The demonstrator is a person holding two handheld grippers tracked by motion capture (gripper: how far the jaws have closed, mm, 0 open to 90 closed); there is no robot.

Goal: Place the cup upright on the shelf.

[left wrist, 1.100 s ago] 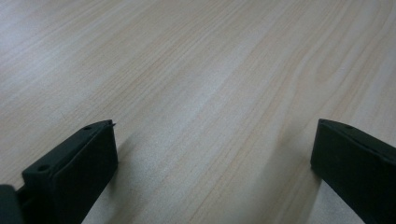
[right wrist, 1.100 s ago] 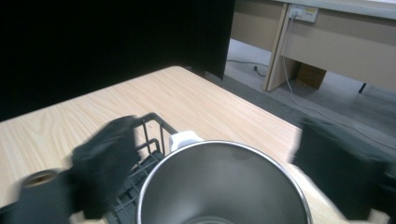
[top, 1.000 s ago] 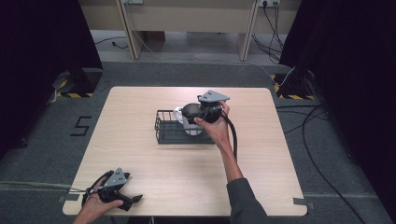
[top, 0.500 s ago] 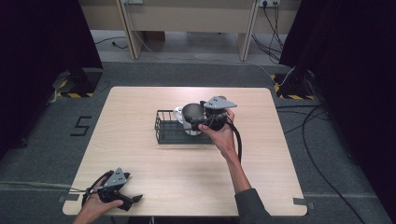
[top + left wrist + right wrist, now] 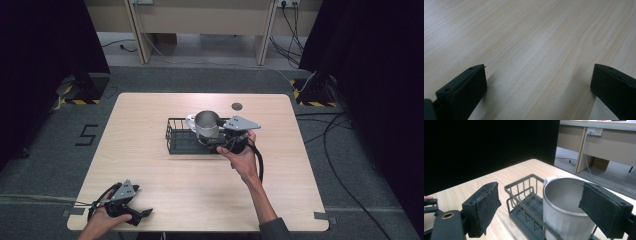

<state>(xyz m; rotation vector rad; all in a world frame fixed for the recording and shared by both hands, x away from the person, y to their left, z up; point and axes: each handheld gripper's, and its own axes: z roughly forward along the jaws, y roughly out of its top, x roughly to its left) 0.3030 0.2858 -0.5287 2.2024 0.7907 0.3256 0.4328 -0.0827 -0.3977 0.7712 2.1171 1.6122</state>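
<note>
- High view is showing the right gripper (image 5: 216, 141) hanging at the near right end of the black wire basket (image 5: 176, 141), which is sitting mid-bench, with the person's right hand (image 5: 243, 159) wrapped around the gripper body
- The steel cup (image 5: 206, 125) is standing upright in the right part of that basket, a white item just behind it, too hidden to name
- Right gripper view is giving the close look: the jaws are standing wide, the left pad (image 5: 486, 203) hovering over the bench (image 5: 454, 195) beside the basket (image 5: 524, 200), the right pad (image 5: 599, 212) sitting in front of the cup (image 5: 564, 210) rim; whether that pad is touching the cup I cannot tell, and the cup is not pinched between them
- Down at the near left corner the left gripper (image 5: 142, 214) is resting low on the bench (image 5: 150, 110)
- Left gripper view is showing its jaws spread wide over bare wood (image 5: 529, 50), nothing between them
</note>
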